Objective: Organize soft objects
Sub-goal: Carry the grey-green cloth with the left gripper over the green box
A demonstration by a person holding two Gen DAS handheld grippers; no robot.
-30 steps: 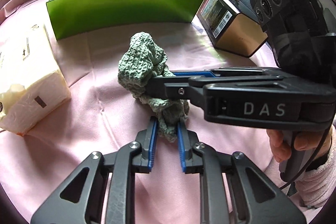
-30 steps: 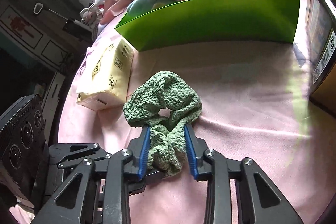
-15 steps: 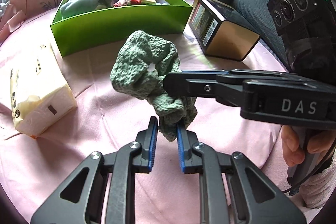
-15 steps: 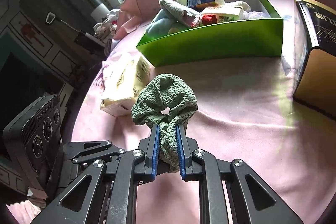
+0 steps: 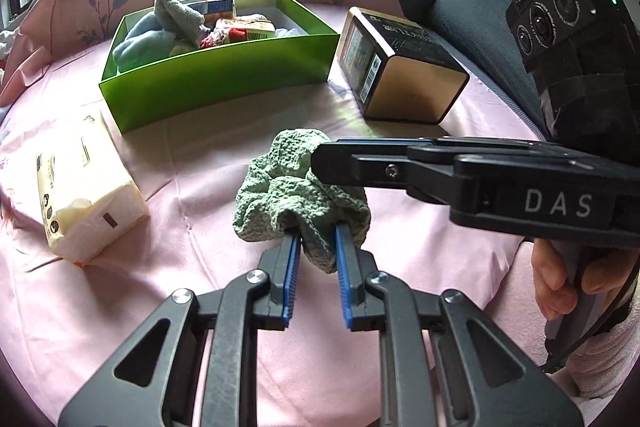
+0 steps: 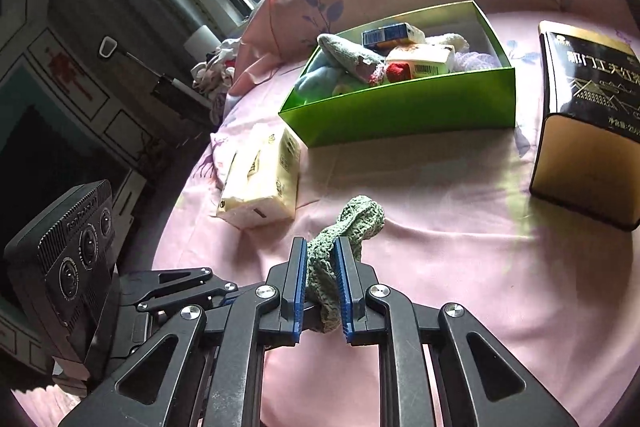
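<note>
A green knitted scrunchie [image 5: 298, 195] is held above the pink tablecloth by both grippers. My left gripper [image 5: 316, 247] is shut on its near end. My right gripper [image 6: 321, 263] is shut on the same scrunchie [image 6: 352, 227] and crosses the left wrist view from the right [image 5: 360, 163]. A green open box [image 5: 224, 83] stands further back and holds soft cloths, socks and small cartons; it also shows in the right wrist view [image 6: 404, 111].
A pale yellow tissue pack [image 5: 80, 187] lies at the left. A black and gold box [image 5: 400, 75] stands right of the green box. Pink cushions line the far side. A grey sofa [image 5: 472, 11] is at the far right.
Both grippers have lifted the scrunchie higher off the cloth and pulled back from the green box. The scrunchie now looks more bunched and stretched between them.
</note>
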